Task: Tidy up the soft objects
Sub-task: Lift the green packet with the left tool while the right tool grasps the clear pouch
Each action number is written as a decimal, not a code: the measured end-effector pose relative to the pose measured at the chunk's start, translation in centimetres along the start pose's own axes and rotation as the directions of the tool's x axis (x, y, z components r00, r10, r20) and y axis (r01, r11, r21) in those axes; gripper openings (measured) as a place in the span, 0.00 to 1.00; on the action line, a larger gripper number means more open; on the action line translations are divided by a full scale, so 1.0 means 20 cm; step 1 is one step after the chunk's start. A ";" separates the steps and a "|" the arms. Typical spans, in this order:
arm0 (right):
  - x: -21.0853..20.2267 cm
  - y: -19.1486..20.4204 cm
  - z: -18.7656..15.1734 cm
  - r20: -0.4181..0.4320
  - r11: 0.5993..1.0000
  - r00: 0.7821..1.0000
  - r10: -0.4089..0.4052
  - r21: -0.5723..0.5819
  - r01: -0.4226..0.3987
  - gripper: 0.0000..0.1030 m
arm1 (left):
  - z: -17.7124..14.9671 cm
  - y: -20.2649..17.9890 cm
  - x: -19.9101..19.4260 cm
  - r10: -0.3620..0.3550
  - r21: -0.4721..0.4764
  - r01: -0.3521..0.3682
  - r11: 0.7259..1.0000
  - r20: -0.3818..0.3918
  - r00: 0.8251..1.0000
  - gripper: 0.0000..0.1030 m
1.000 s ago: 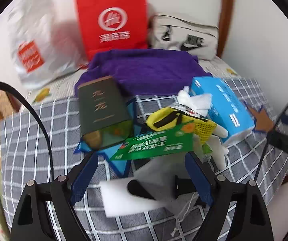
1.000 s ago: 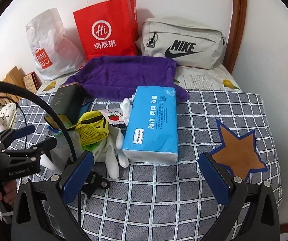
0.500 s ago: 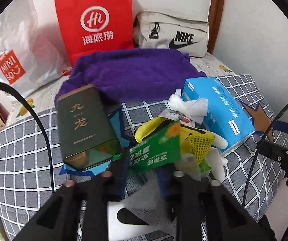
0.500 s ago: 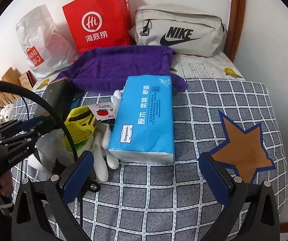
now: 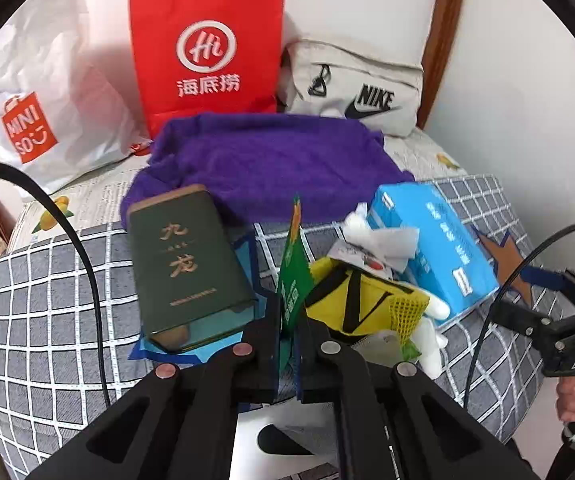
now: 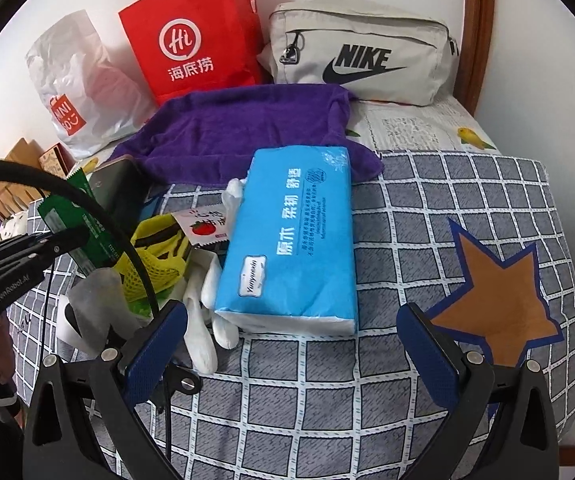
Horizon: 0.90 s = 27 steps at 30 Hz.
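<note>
Green packet point(image 5: 292, 280) between left claw point(image 5: 287, 334) (clamped)

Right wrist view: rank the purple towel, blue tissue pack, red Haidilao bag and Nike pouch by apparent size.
1. Purple towel
2. Blue tissue pack, though nearest, so inflated
3. Nike pouch and red Haidilao bag: too alike to rank

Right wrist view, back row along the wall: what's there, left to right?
White plastic bag → red paper bag → beige pouch. The purple towel lies in front of them, so it is left out of the order.
</note>
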State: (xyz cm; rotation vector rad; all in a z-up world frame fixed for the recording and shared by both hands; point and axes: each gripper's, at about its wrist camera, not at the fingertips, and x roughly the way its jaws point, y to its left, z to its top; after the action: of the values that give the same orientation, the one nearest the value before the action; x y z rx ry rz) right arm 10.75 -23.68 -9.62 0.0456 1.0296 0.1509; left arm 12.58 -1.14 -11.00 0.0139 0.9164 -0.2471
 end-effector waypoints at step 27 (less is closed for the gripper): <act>0.09 0.53 0.04 -0.090 0.939 0.962 0.257 -0.211 -0.271 0.92 | -0.01 0.34 -0.24 0.042 -0.124 -0.032 0.992 0.078 0.996 0.05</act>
State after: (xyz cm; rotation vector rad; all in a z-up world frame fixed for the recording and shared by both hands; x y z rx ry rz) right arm 11.29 -12.85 -9.63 -0.0238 1.0600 0.5148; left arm 11.11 6.52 -7.96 -0.0922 0.8489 -0.1550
